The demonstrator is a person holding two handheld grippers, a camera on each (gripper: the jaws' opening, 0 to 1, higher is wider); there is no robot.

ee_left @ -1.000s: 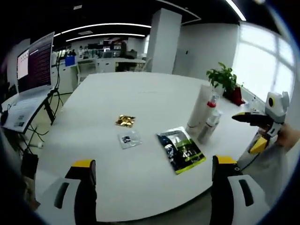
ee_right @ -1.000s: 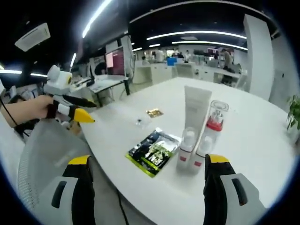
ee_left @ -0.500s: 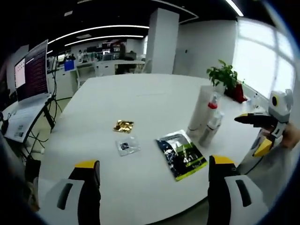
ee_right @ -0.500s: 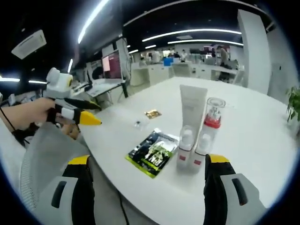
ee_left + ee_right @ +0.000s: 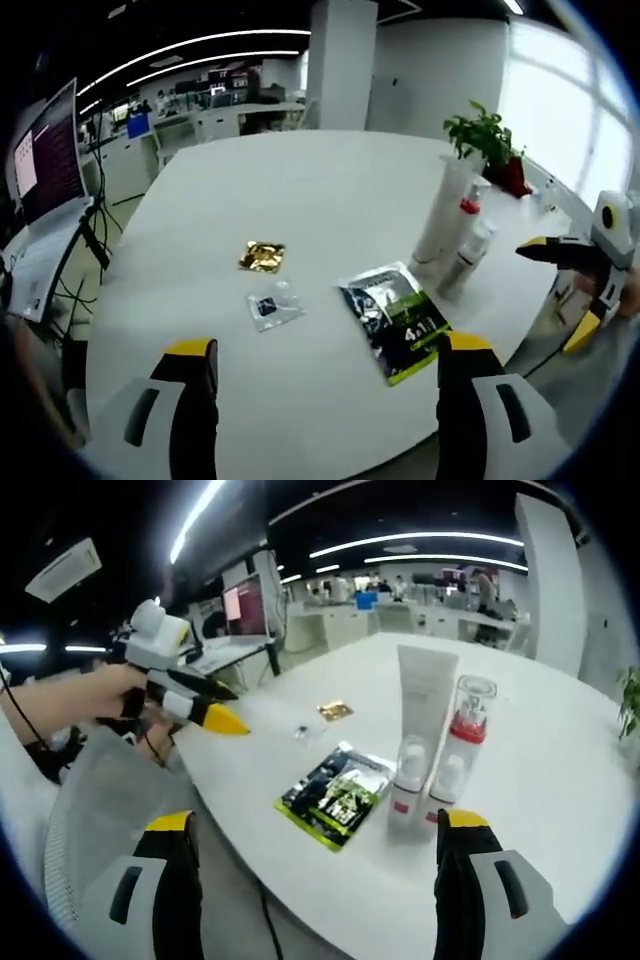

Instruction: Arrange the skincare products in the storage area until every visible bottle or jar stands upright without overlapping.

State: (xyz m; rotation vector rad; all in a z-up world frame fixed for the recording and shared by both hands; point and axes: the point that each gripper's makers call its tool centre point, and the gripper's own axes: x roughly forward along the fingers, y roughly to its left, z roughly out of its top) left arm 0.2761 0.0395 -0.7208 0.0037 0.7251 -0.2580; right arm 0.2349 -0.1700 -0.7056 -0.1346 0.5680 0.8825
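Observation:
A white tube (image 5: 425,692), a clear bottle with a red collar (image 5: 470,728) and two small pump bottles (image 5: 408,795) stand upright in a tight cluster on the white table (image 5: 560,780). In the left gripper view the same tube (image 5: 440,212) and bottles (image 5: 470,252) stand at the right. A dark green sachet (image 5: 392,318), a clear sachet (image 5: 274,303) and a gold sachet (image 5: 263,256) lie flat. My left gripper (image 5: 326,346) hangs open over the table's near edge. My right gripper (image 5: 318,820) is open in front of the cluster, holding nothing.
A potted plant (image 5: 482,150) stands at the table's far right edge. A monitor on a stand (image 5: 40,150) is off the table's left side. A grey mesh chair back (image 5: 110,790) sits below the left gripper (image 5: 233,708), which a hand holds.
The left gripper has moved in over the table's edge, so its view looks down more on the sachets. The products and sachets have not moved.

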